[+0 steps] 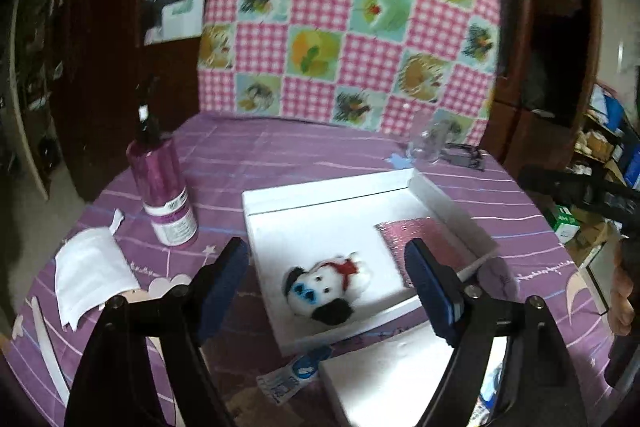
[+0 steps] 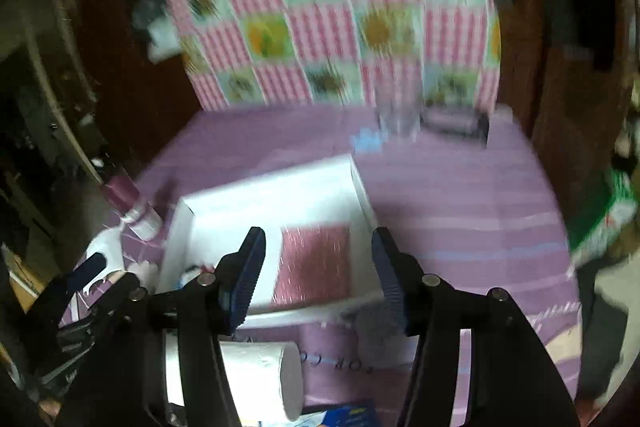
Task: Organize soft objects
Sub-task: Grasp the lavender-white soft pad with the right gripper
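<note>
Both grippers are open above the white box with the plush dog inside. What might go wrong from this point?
The plush dog lies near the white box front wall, so the left gripper may snag that low wall or shove the box. The right wrist view is motion-blurred; the right gripper, over the pink glitter pouch, may come down off target. The purple bottle stands close enough to tip.

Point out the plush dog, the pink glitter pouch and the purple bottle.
plush dog (image 1: 324, 287), left wrist view, white face.
pink glitter pouch (image 1: 404, 233), left wrist view, upper surface.
purple bottle (image 1: 160, 179), left wrist view, body above the label.
</note>
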The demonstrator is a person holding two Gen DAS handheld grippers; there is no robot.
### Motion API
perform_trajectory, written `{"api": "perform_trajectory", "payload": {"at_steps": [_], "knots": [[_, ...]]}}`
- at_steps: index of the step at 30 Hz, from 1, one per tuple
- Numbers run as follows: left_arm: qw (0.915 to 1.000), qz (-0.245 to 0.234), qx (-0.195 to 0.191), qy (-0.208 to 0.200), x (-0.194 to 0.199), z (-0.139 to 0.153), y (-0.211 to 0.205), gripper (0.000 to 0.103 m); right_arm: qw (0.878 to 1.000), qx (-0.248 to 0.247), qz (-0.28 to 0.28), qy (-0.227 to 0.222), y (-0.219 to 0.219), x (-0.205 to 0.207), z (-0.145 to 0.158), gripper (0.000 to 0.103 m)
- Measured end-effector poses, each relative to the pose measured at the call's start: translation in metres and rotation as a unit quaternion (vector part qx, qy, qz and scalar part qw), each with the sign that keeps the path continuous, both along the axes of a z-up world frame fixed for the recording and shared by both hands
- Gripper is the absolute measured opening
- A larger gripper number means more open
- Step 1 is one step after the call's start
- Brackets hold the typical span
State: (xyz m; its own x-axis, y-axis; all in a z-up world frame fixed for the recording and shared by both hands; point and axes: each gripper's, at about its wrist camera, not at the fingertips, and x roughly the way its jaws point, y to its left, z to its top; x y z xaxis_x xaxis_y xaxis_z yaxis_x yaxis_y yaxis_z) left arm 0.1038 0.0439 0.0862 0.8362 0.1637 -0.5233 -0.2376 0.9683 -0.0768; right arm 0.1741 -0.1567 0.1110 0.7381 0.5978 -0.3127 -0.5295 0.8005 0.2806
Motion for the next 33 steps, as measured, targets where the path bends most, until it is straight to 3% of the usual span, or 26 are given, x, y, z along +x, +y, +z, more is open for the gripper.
{"api": "perform_trajectory", "payload": {"at_steps": [2,6,9,13,21,26,28,33], "knots": [[0.9999,-0.011,-0.006,-0.008,-0.004,0.003,-0.006,0.082,0.999,-0.004,-0.004,-0.035,-0.009,-0.021,-0.002,0.061],[0.9978,-0.046,-0.044,-0.017,-0.010,0.007,-0.019,0.086,0.999,-0.016,-0.015,-0.044,-0.020,-0.037,-0.010,0.064],[0.9960,-0.069,-0.055,-0.013,-0.009,0.004,-0.028,0.086,0.999,-0.006,-0.030,-0.019,-0.033,-0.038,-0.026,0.065],[0.9952,-0.084,-0.050,-0.008,-0.010,0.000,-0.038,0.086,0.997,0.026,-0.060,0.046,-0.048,-0.028,-0.061,0.065],[0.9935,-0.104,-0.033,0.033,0.002,-0.019,-0.058,0.086,0.996,0.026,-0.027,0.083,-0.044,0.002,-0.099,0.065],[0.9927,-0.107,-0.024,0.050,0.008,-0.030,-0.064,0.086,0.994,0.014,-0.033,0.106,-0.034,0.019,-0.103,0.064],[0.9930,-0.105,-0.014,0.052,0.008,-0.033,-0.067,0.086,0.993,0.010,-0.044,0.113,-0.032,0.023,-0.101,0.057],[0.9926,-0.107,0.006,0.058,0.010,-0.038,-0.072,0.086,0.989,0.024,-0.041,0.138,-0.026,0.045,-0.106,0.052]]}}
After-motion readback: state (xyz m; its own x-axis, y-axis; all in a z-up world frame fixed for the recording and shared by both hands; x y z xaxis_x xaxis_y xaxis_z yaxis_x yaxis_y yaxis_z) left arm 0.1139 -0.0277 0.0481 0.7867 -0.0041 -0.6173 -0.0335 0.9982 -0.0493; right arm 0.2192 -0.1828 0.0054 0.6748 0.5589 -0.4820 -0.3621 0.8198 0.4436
